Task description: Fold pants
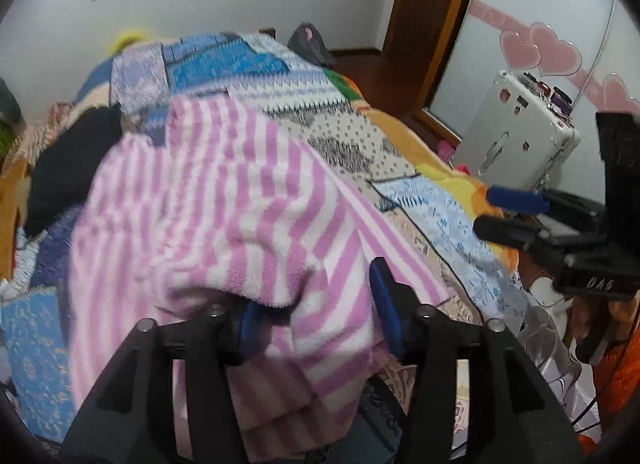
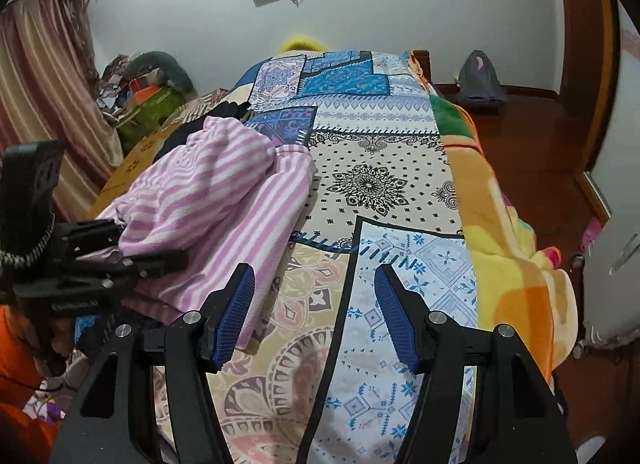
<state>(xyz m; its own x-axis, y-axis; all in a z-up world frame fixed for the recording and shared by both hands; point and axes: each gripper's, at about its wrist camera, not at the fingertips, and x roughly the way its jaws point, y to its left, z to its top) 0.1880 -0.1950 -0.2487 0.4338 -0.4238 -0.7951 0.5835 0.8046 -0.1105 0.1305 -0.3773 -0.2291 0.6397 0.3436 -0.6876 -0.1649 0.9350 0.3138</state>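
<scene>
We've got the pants [image 1: 224, 216] bunched on the bed [image 2: 372, 184], w/ a fold draped between the left gripper [image 1: 316, 312] jaws. Those stand apart; prob. not pinching, tho fabric hides the left pad. Right gripper [image 2: 316, 316] hangs wide open over bare bedspread, nothing in it. Risk: fleece snags on a pad as we pull away, dragging the fold undone.
</scene>
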